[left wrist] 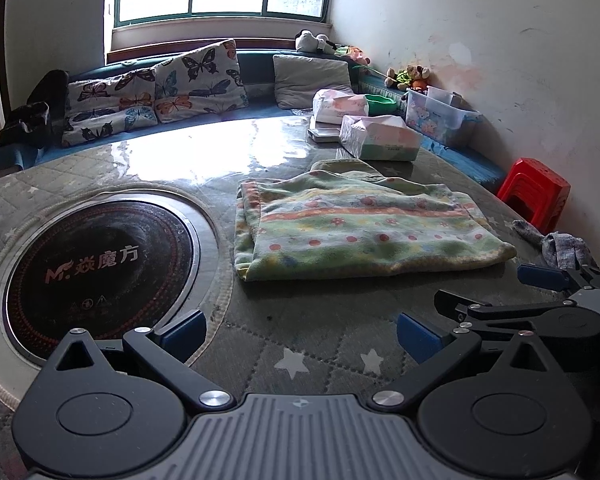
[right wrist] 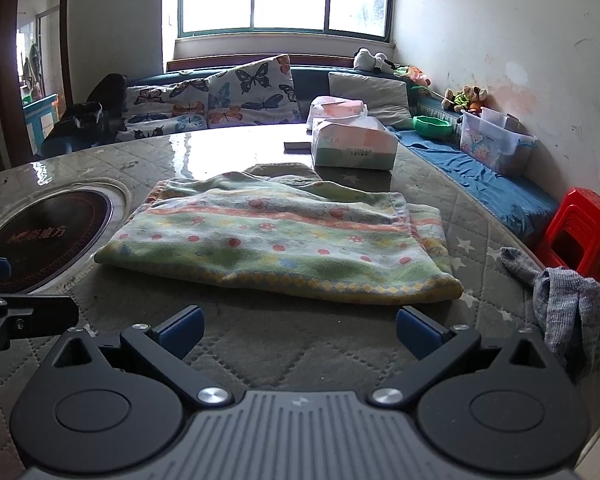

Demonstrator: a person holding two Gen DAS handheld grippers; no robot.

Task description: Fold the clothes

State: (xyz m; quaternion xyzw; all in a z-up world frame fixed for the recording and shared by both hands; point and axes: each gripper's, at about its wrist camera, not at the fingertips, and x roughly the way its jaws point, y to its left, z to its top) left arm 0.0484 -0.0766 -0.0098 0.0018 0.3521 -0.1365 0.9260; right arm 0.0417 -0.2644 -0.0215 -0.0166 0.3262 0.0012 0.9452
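Folded fleece blanket [right wrist: 276, 240], soft and napped, striped green, pink and yellow with red dots, lay as a flat rectangle on the round table [left wrist: 320, 344], whose quilted grey cover bore white stars under a glossy clear sheet. My left gripper [left wrist: 300, 336] hovered just short of the blanket's near edge, its blue-padded fingers [left wrist: 184, 334] spread wide and empty. My right gripper [right wrist: 300, 332] was likewise released, fingers [right wrist: 416, 334] apart, holding nothing, near the blanket's yellow-trimmed hem. A black circular glass cooktop [left wrist: 96, 264] with a metal rim sat recessed beside the blanket. A crumpled grey knitted cloth [right wrist: 572, 300] lay at the table's edge; soft tissue packs [right wrist: 352, 144] stood beyond the blanket.
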